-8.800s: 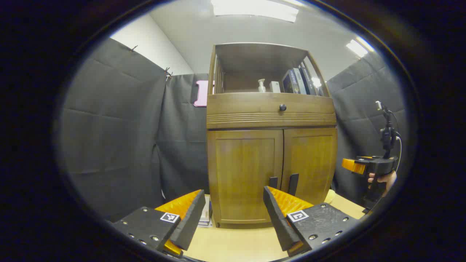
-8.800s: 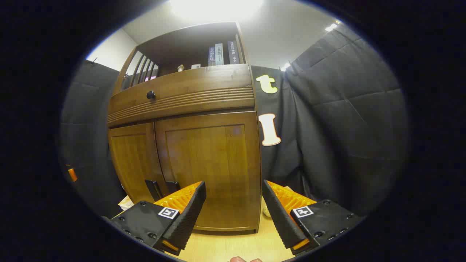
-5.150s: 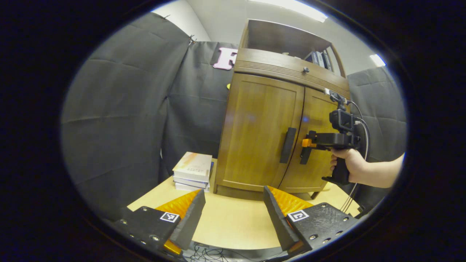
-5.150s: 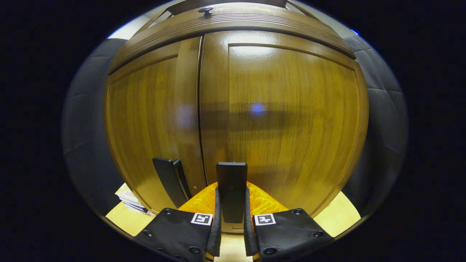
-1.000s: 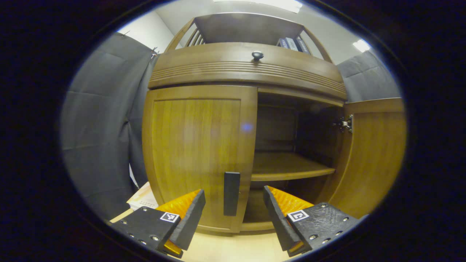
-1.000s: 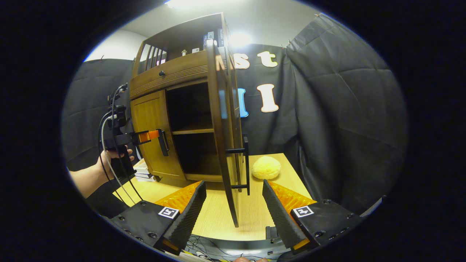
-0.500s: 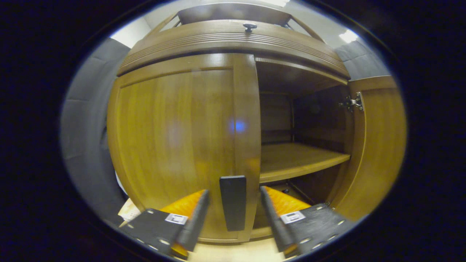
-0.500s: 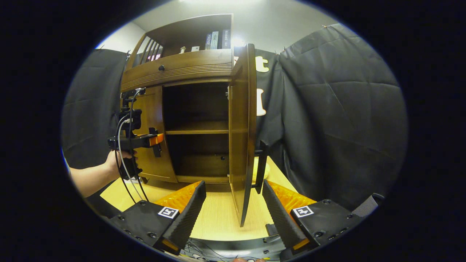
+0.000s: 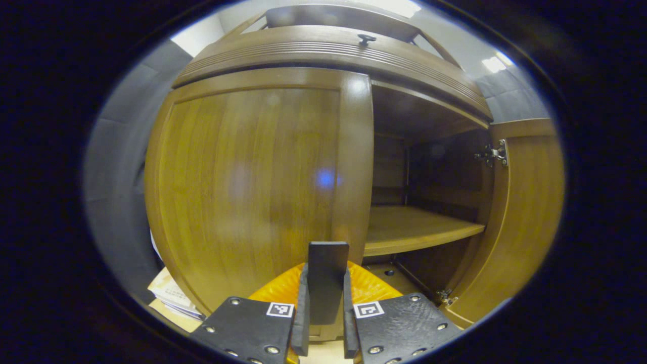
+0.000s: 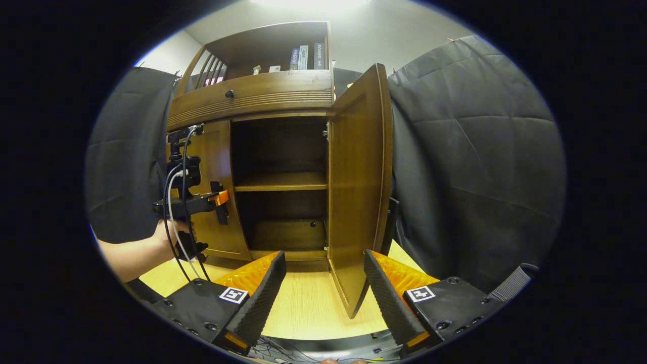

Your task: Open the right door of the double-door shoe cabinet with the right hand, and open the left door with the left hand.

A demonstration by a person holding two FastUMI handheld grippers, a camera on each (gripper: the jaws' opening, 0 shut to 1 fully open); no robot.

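Left gripper (image 9: 323,323): clenched on the dark bar handle (image 9: 327,288) of the left door (image 9: 242,182), both fingers pressed against its sides; seen from the right gripper view at that door, held by a hand (image 10: 167,237).
Right gripper (image 10: 323,293): spread wide, nothing between the fingers, well apart from the right door (image 10: 359,192).
Left door: shut.
Right door: swung open, inner shelf (image 10: 280,181) bare.
Writing: book spines (image 10: 303,56) on the top shelf too small to read.
Surface: light wooden tabletop (image 10: 308,303); black cloth walls.
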